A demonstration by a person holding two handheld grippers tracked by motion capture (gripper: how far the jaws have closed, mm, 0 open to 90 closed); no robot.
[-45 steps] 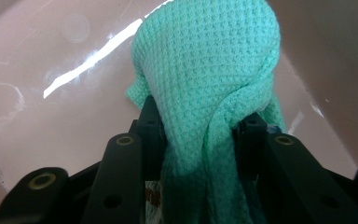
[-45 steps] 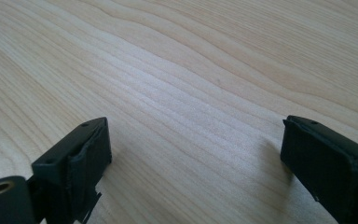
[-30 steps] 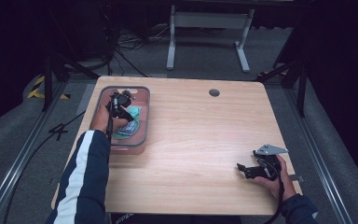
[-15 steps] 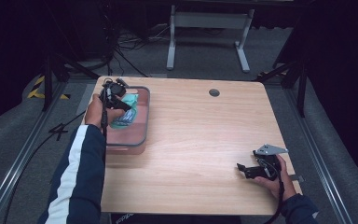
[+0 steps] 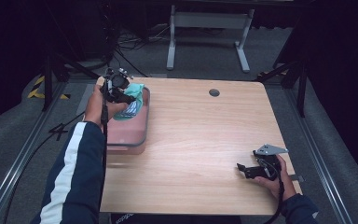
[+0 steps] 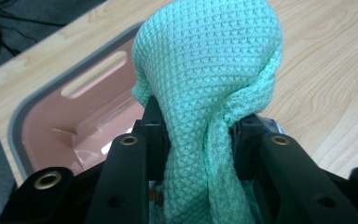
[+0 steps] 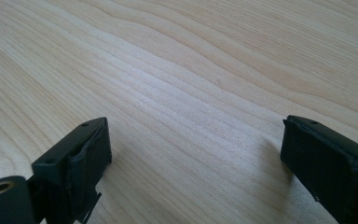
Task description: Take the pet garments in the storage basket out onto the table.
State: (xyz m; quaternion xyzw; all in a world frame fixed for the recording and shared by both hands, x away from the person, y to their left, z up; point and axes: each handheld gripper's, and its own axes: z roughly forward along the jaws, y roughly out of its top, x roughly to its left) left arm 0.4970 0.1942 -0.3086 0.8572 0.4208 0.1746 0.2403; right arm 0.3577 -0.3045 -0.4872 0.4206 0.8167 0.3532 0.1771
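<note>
I've got the left gripper (image 5: 122,93) clamped on the green cloth (image 6: 209,84), pinching a bunched fold between the jaws so the rest drapes over the tips and hangs free. I hold it above the pink bin (image 5: 129,135) at the table's (image 5: 205,140) far left corner, clear of the rim, so the cloth can't snag on the wall as it comes out. In the left gripper view the bin's floor (image 6: 74,126) sits below and behind the cloth, with something pale and shiny lying there; what it is I can't tell. The right gripper (image 5: 248,170) rests low by the near right edge, jaws spread wide over bare wood, holding nothing. I judge it's parked there to keep out of the way and be ready to take a corner.
</note>
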